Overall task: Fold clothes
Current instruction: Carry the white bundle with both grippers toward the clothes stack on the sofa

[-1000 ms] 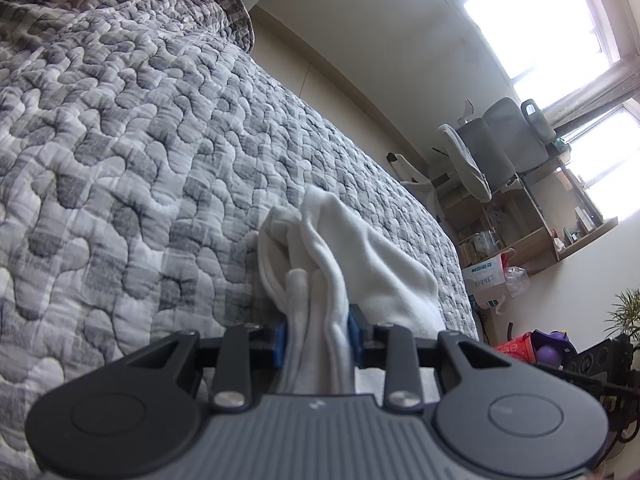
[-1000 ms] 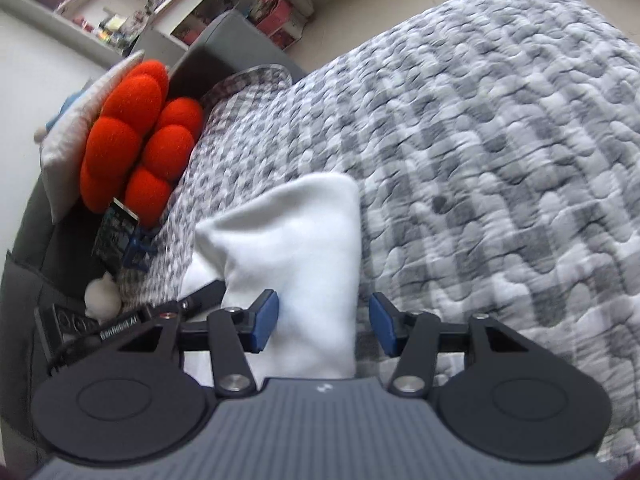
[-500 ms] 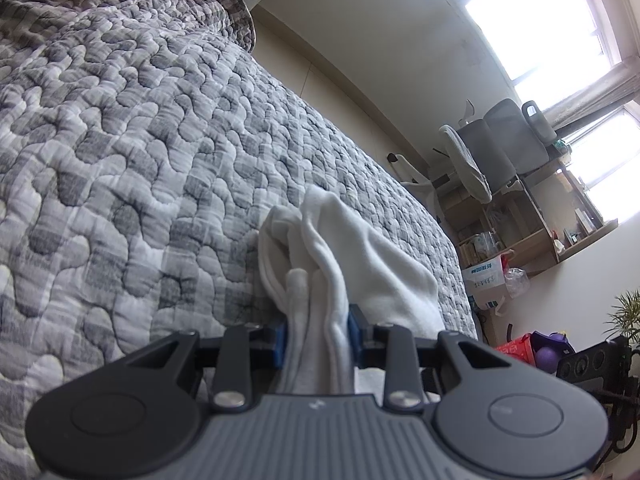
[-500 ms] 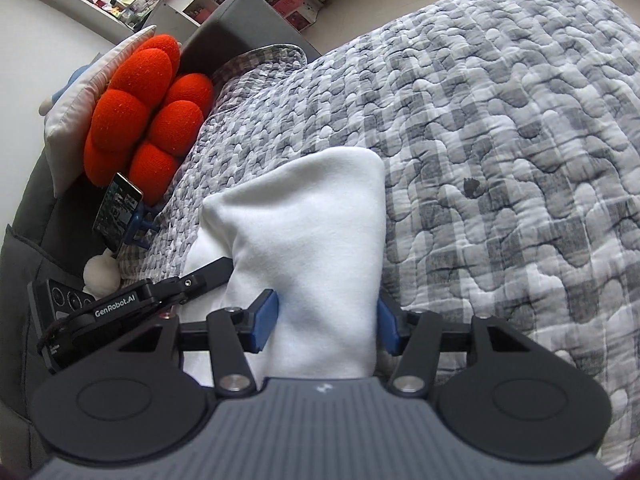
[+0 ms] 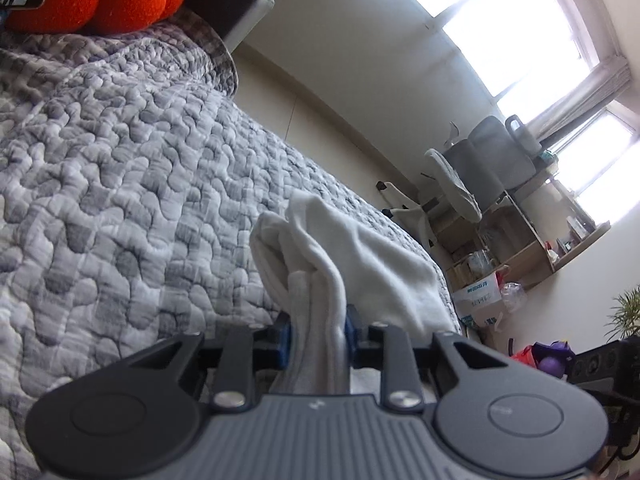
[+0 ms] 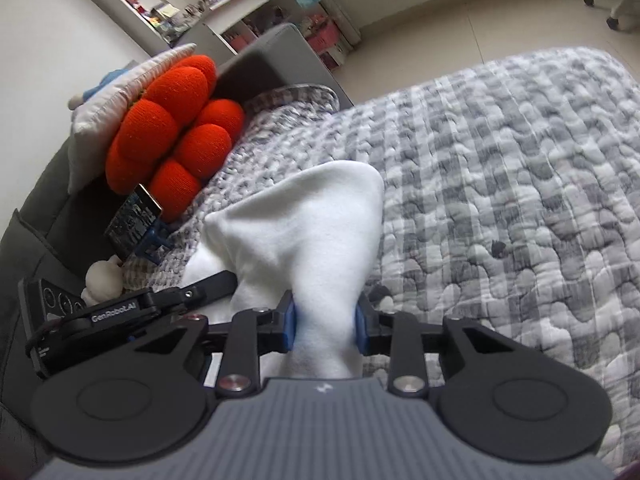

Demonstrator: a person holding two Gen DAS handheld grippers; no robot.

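left tool [image 5: 316, 334]: clamped on a bunched edge of the soft white cloth garment [image 5: 352, 256]
right tool [image 6: 325, 326]: pinching the other end
garment: lifted over the grey quilted bed cover [image 6: 500, 168], guessing so it hangs between both grips, ready to fold

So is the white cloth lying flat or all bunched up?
Bunched up. The white cloth is pinched in both the right gripper and left gripper, its folds gathered and lifted off the quilt.

White garment [image 6: 312, 216], grey-and-white blotch-patterned quilt [image 6: 500, 184], orange-red cushion [image 6: 172, 128], blue pads [image 6: 289, 326].
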